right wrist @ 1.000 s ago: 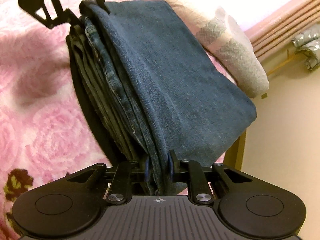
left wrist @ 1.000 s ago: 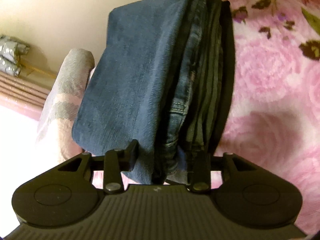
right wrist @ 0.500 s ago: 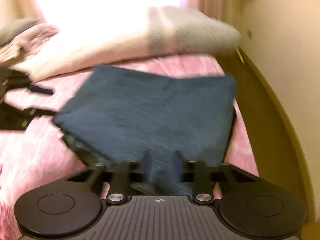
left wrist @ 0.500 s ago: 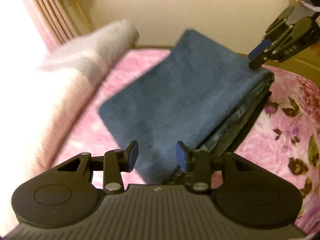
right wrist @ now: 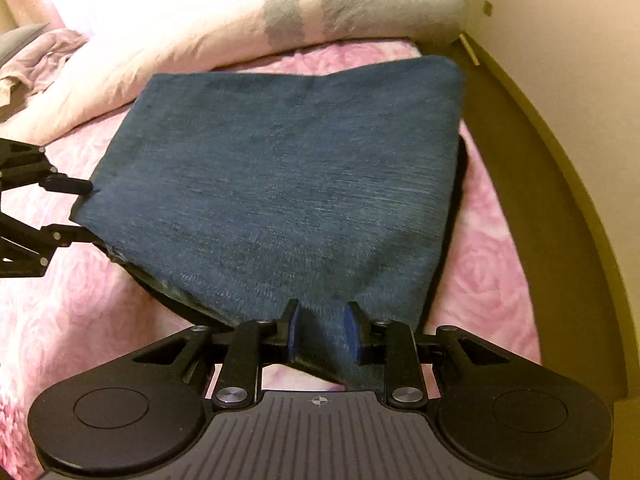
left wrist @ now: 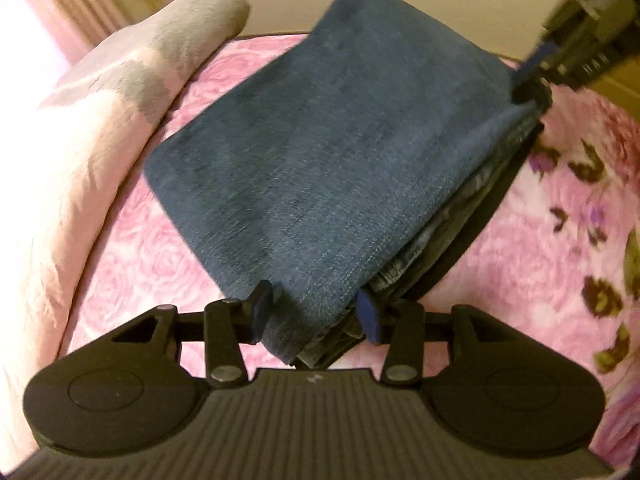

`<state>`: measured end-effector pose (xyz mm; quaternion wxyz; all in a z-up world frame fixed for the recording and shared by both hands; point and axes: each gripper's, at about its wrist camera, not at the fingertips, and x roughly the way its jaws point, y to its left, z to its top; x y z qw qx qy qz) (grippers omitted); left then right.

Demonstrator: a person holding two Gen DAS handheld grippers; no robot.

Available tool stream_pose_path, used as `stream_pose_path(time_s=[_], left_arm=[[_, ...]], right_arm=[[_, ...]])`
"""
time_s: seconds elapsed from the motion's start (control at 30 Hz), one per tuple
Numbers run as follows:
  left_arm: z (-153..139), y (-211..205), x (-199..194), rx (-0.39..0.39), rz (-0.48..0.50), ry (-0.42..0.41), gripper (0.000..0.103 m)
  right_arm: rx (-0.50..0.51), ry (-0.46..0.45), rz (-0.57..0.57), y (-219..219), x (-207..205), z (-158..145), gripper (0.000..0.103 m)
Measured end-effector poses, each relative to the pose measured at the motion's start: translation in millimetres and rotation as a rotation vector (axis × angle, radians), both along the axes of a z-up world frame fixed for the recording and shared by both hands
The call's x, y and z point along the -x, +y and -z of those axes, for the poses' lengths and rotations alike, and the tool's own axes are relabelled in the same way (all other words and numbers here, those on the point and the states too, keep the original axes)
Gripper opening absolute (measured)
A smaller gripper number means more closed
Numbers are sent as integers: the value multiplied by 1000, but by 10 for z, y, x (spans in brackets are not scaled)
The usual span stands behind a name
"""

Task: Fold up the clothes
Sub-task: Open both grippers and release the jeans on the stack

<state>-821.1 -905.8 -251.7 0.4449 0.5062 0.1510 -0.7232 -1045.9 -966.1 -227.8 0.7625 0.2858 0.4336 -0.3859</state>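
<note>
Denim fills both views: a folded stack of dark blue jeans (left wrist: 340, 168) lies on the pink rose-patterned bedspread (left wrist: 560, 260), close to the bed's far edge by the cream wall (right wrist: 568, 60). From the left wrist camera, the stack's layered edges show on the right side, several folds of denim piled over a darker bottom layer. The left gripper (left wrist: 316, 316) has its blue-padded fingers (left wrist: 368, 316) spread fairly wide either side of the stack's near corner; the left pad sits against the cloth, the right one close beside it, and whether they are pressing on the denim I cannot tell. Over at the top right of that view the right gripper (left wrist: 532, 68) shows blurred, meeting the stack's far corner.

Switch to the right wrist camera, and the jeans (right wrist: 288, 184) spread out flat ahead, the top face smooth. The right gripper (right wrist: 322, 332) has its blue pads (right wrist: 294, 332) partly closed, and a tongue of denim runs between them, pinched from both sides. At the left edge the left gripper (right wrist: 80, 208) reaches in, one finger above the stack's corner and one below.

Behind the jeans lies a long pale pink and grey pillow (right wrist: 248, 12), beside the stack but apart from it. A crumpled pale lilac cloth (right wrist: 44, 56) sits at the far left.
</note>
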Motion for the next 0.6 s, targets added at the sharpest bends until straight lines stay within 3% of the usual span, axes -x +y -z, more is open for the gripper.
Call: stream_pose_path(time_s=[0.03,0.07,0.1,0.2,0.43,0.6], left_arm=[[-37,-2,-5,-10,-26,14,41],[-53,10,-11,-18,-63,33,41],[-71,21,-19,-26,-100,51,42],[-203,28,-98,-55,-223,115,50],[-529,118,-286,-90,-464,274,86],[-644,236,-401,-145,-601,390,93]], right_arm=[[0,6,16,48,8,-24,44],[-3,10,36,99,16,-45,78],[-9,3,50,156,29,-72,88],[-30,-30,78,323,64,-168,89],[-127,-118,205,555,174,-351,89],[-184,-173,297,621,259,-442,89]])
